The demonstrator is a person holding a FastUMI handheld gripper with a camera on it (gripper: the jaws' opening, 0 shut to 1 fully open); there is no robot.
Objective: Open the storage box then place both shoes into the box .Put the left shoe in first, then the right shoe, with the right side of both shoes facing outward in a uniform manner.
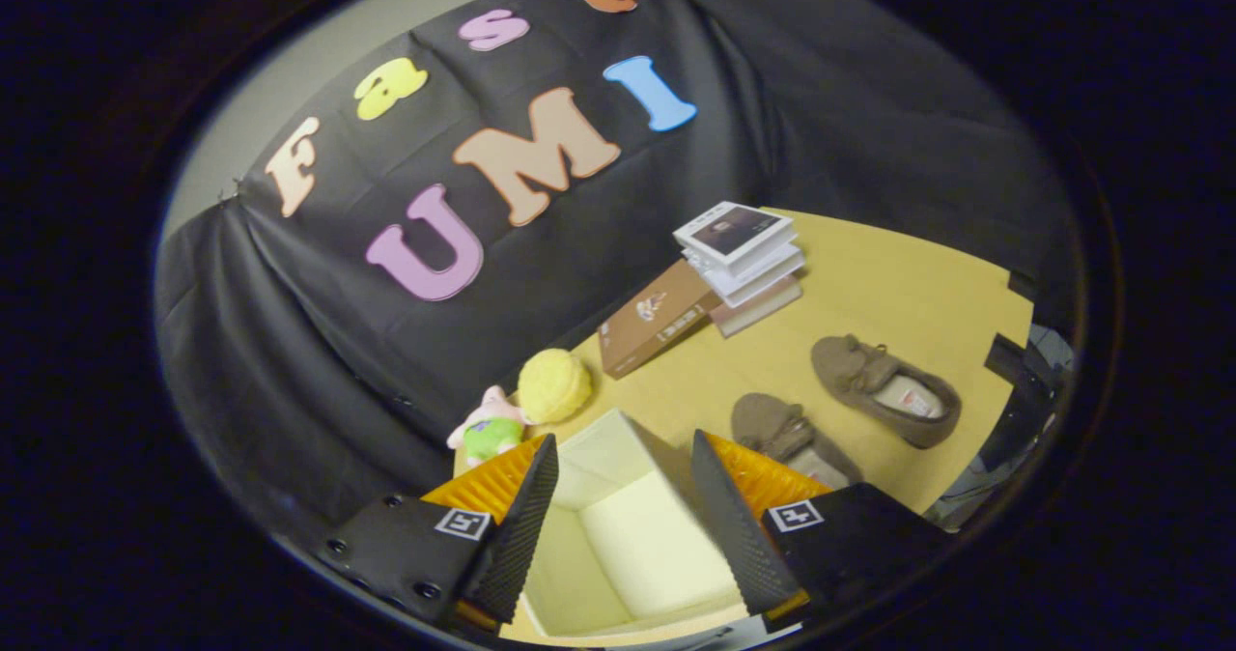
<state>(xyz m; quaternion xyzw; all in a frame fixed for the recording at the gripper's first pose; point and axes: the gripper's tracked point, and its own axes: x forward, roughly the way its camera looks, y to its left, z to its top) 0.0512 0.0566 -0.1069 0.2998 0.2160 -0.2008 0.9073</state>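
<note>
The gripper point(618, 506) hangs above the storage box point(628, 535) with its fingers point(526, 521) spread apart and nothing between them but the box's open mouth. The storage box, a pale cream container with its top open and its inside bare, stands on the yellow worktop point(888, 284) directly under and between the fingers.

Just beside the box, on its right and partly hidden by the right finger, lies one brown slipper-type shoe point(787, 438). A second brown shoe point(884, 390), its light insole visible, lies beyond the first, farther from the box and apart from it; which is left and which is right cannot be told.

On the box's left, near its far corner, sit a small plush toy point(488, 429) in pink and green and a round yellow plush ball point(553, 386), the two touching. Farther from the box, toward the black cloth wall point(319, 361), a flat brown carton point(652, 321) lies on the worktop, and a stack of books point(744, 260) rests just beside it, overlapping its far end.
</note>
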